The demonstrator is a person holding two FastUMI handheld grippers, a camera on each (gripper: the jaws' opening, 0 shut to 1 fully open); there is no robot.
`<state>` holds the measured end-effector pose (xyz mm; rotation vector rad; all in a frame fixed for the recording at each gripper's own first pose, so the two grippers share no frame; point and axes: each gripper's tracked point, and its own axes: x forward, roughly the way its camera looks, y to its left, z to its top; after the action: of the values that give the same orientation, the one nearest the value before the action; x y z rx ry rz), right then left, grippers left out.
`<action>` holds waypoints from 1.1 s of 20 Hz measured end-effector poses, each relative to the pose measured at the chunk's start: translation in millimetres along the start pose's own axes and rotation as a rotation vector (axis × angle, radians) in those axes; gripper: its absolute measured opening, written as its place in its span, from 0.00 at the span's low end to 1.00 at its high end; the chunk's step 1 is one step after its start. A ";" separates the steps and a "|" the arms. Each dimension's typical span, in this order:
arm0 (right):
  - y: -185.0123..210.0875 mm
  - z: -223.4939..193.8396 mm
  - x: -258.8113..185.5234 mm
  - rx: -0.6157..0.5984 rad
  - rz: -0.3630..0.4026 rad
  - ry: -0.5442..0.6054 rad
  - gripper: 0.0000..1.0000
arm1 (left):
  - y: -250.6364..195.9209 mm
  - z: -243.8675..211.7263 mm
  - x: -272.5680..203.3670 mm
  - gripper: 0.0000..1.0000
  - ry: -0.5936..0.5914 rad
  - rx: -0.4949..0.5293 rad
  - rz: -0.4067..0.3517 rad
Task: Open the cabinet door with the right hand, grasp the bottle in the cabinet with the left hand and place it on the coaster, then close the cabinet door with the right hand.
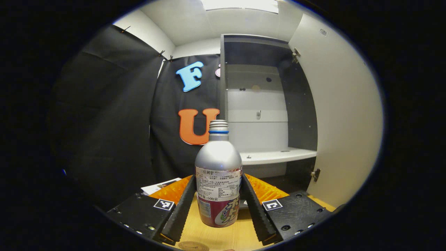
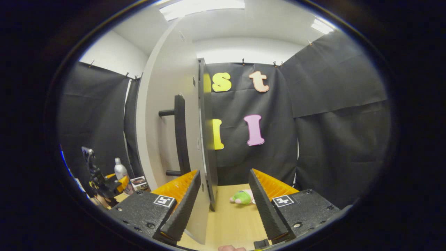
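Left gripper view: left tool (image 1: 218, 204) level over the light wooden tabletop (image 1: 223, 237), fingers (image 1: 181, 212) spread apart. Between them, a silver metal bottle with a blue neck ring and a red-and-white printed label (image 1: 218, 181), upright, base on the tabletop. Narrow gaps on both sides at the bottle's lower half; higher up, the fingers close to or touching the label — cannot tell which, so no firm clamp visible. At the bottom edge, part of a round brownish coaster (image 1: 193, 246), just in front of the bottle and apart from it. Beyond, a grey cabinet (image 1: 259, 104) with a pale back panel and a white shelf (image 1: 277, 156), open; its off-white door (image 1: 343, 111) swung wide on the right, hinges showing at top and bottom. A small printed card (image 1: 160, 186) flat on the tabletop behind the left finger.

Right gripper view: right tool (image 2: 223, 202) apart, gripping nothing, the edge of the open door (image 2: 163, 115) standing between its fingers, nearer the left one; contact not discernible. A long dark bar handle (image 2: 179, 134) on the door face. A green-and-pink plush toy (image 2: 243, 197) on the tabletop (image 2: 230, 223) near the right finger. Far left, the other tool (image 2: 104, 186) beside the silver bottle (image 2: 120, 170).
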<state>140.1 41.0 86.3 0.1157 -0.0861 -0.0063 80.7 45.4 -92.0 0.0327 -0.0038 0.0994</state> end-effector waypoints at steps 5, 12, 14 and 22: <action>4.2 7.4 -5.0 0.043 0.010 -0.016 0.87 | 17.5 -91.6 -17.8 0.77 0.136 -0.043 0.077; 4.3 9.0 -8.7 0.013 -0.054 -0.011 0.87 | 46.0 -162.9 -27.2 0.77 0.177 0.000 0.187; 5.2 12.1 -9.4 0.003 -0.069 -0.006 0.87 | 54.7 -173.8 -27.8 0.77 0.187 -0.004 0.208; 7.6 17.0 -12.3 -0.016 -0.111 -0.006 0.87 | 69.5 -192.1 -17.4 0.76 0.196 -0.033 0.224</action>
<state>126.3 46.7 103.0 0.1045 -0.0855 -0.1180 56.9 119.1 -281.8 -0.0103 0.1873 0.3260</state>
